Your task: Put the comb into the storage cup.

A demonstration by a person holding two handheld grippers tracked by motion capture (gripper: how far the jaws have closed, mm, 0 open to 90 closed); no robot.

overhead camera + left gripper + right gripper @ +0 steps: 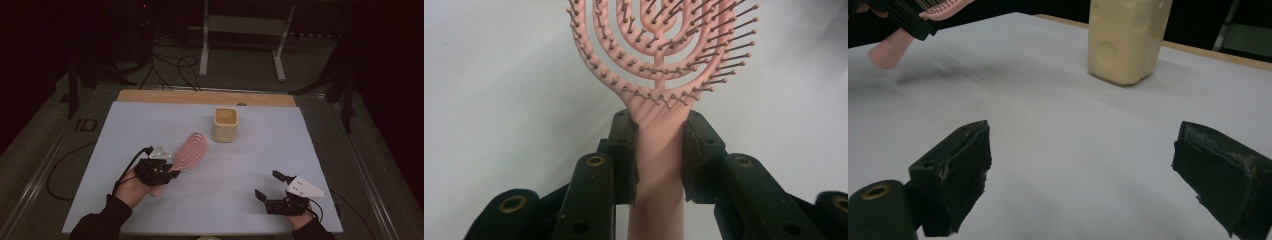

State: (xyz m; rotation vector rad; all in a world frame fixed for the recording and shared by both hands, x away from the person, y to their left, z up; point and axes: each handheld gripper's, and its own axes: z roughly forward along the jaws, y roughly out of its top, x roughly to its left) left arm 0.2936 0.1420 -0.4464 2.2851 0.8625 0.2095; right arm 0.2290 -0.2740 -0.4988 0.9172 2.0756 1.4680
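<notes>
while clamped in left jaws, hairbrush (659, 60) above open mat (250, 165)

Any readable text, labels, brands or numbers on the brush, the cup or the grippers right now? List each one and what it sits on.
None readable.
Pink hairbrush: no print on the head or handle.
Cream cup: plain, with round dimples and no lettering.
Left gripper, shut on the brush handle: no markings on the pads.
Right gripper, open: no markings; its grey plate carries small dots, no letters.
Table cover: blank.
</notes>
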